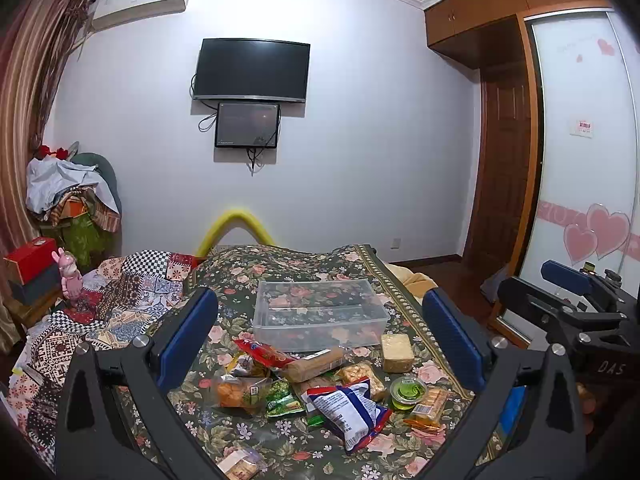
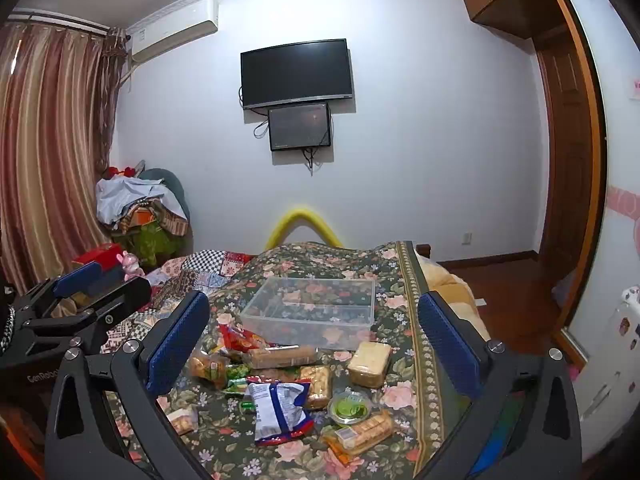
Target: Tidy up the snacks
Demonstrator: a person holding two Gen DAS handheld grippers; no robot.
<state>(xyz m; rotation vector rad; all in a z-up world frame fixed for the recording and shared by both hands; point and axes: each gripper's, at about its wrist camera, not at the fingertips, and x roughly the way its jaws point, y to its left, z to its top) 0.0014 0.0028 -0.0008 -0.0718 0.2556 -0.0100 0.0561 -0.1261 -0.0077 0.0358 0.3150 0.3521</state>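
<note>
Two grippers hang over a bed, jaws spread wide, holding nothing: the left gripper (image 1: 320, 336) and the right gripper (image 2: 314, 336). Nearest on the floral bedspread (image 1: 408, 304) lies a blue-and-white snack bag (image 1: 348, 410) among scattered snacks. Just beyond them sits a clear plastic box (image 1: 320, 314), toward the bed's far end.

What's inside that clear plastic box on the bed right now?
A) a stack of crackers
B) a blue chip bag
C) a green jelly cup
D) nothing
D: the box shows only the floral bedspread through its walls, while the snacks lie in a heap in front of it.
</note>
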